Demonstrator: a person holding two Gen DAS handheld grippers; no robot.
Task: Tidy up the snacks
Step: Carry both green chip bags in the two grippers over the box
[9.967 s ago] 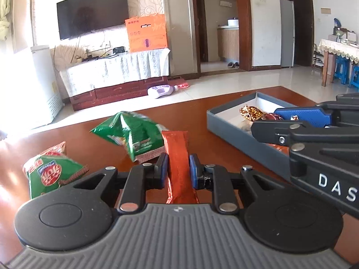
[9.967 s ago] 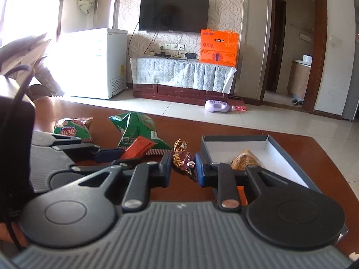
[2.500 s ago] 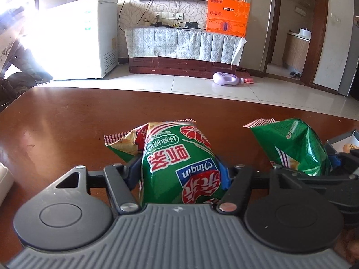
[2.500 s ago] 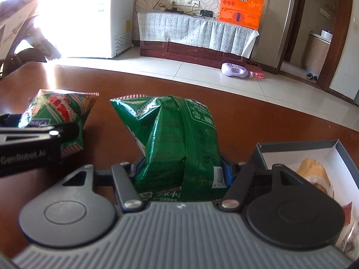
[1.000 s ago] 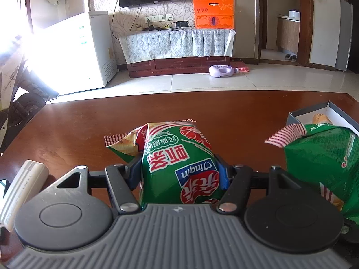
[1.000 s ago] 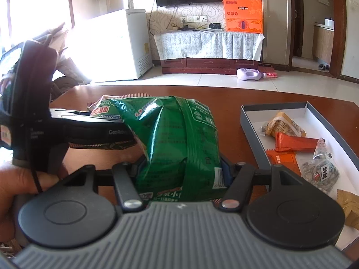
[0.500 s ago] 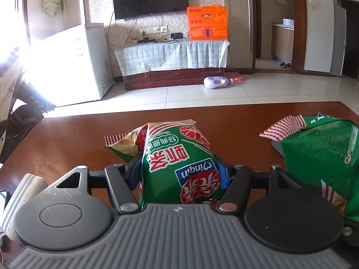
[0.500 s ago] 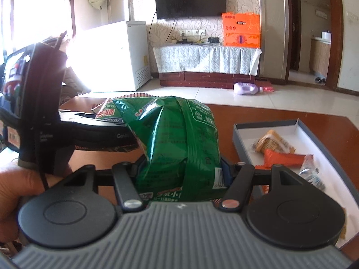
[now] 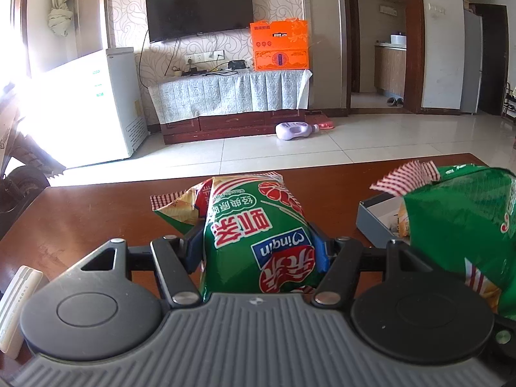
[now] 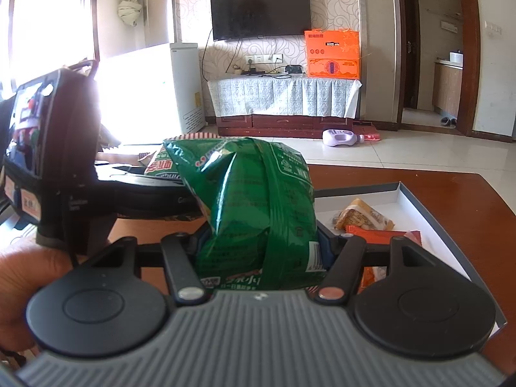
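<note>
A brown wooden table is standing in a tiled living room. Two grippers are each clamping one green snack bag above it: the left gripper is squeezing a shrimp-chip bag, and the right gripper is squeezing a darker green bag. At right, one grey box is holding several small snacks, two of them orange.
</note>
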